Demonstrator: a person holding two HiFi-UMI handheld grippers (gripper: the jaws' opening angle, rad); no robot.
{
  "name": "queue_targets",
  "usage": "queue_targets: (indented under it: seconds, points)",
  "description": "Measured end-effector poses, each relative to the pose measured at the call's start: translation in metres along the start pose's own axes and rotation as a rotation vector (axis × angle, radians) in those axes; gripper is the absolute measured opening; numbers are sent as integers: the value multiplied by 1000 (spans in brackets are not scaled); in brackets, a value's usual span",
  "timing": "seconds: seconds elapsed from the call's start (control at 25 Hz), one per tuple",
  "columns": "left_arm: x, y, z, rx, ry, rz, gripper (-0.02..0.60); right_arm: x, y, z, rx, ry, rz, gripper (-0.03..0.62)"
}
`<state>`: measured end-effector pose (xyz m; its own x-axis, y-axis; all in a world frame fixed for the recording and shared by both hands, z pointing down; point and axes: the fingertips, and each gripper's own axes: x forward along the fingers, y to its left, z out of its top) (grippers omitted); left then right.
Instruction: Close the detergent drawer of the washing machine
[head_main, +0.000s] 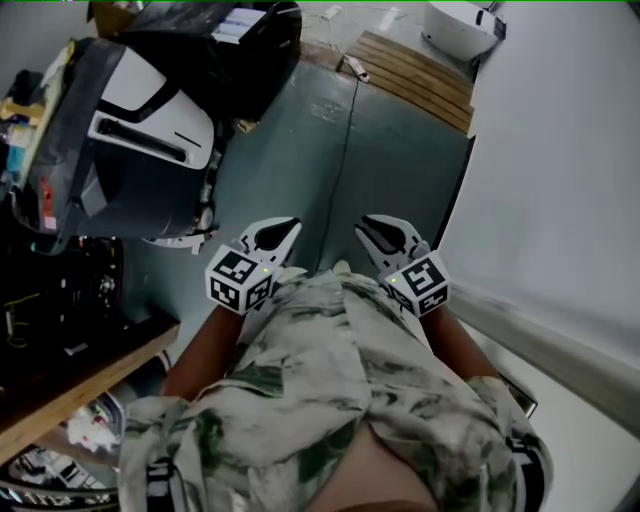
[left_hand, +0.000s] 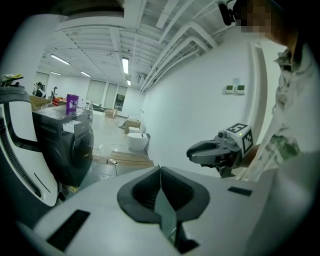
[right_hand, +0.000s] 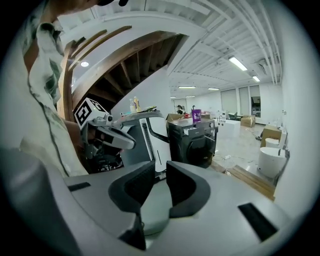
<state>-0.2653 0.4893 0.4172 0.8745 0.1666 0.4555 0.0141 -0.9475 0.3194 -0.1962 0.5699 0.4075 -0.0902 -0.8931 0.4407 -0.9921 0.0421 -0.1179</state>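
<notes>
Floor (head_main: 400, 170): smooth grey-green surface. One thin dark line (head_main: 338, 170) runs ahead between the left gripper (head_main: 285, 232) and the right gripper (head_main: 372, 232).

Standing on it:
- Black front-loading washing machine (head_main: 240, 45), well ahead of the left gripper.
- Pale slatted wooden platform (head_main: 420, 72), well ahead of the right gripper.
- White rounded ceramic fixture (head_main: 458, 28), just beyond the platform; contact undetermined.

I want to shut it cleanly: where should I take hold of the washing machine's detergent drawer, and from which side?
The front panel of the detergent drawer, approached head-on from the front of the washing machine. It seems to jut from the top corner there, so it likely slides straight back in.
</notes>
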Motion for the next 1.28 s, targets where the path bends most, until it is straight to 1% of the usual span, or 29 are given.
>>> queue_targets:
  seconds: [0.24,0.36,0.44,0.56,0.72,0.84,1.0,1.08,1.2,1.28]
  points:
    - [37,-20,14,-2,5,22,25,-11,-45,-5,9,-15,-10,114]
    - [48,-14,17,-21,11,39,25,-5,-62,-13,30,-3,-2,114]
    - [52,-2,18,-33,18,48,25,4,-68,-14,41,4,8,112]
    - [61,24,24,-43,16,50,25,23,-81,-8,50,9,13,106]
    - [79,68,39,-56,5,36,25,57,-106,5,38,36,-10,103]
    - [87,109,61,-55,-1,20,25,88,-121,26,29,53,-22,101]
    - [91,169,92,-54,-20,17,25,136,-141,65,12,48,-33,92]
    - [91,195,103,-59,-30,11,25,161,-147,78,3,66,-29,91]
    - [86,230,111,-73,-43,8,25,199,-154,95,-23,94,-18,91]
    - [81,252,110,-76,-39,13,25,222,-158,108,-32,95,-15,91]
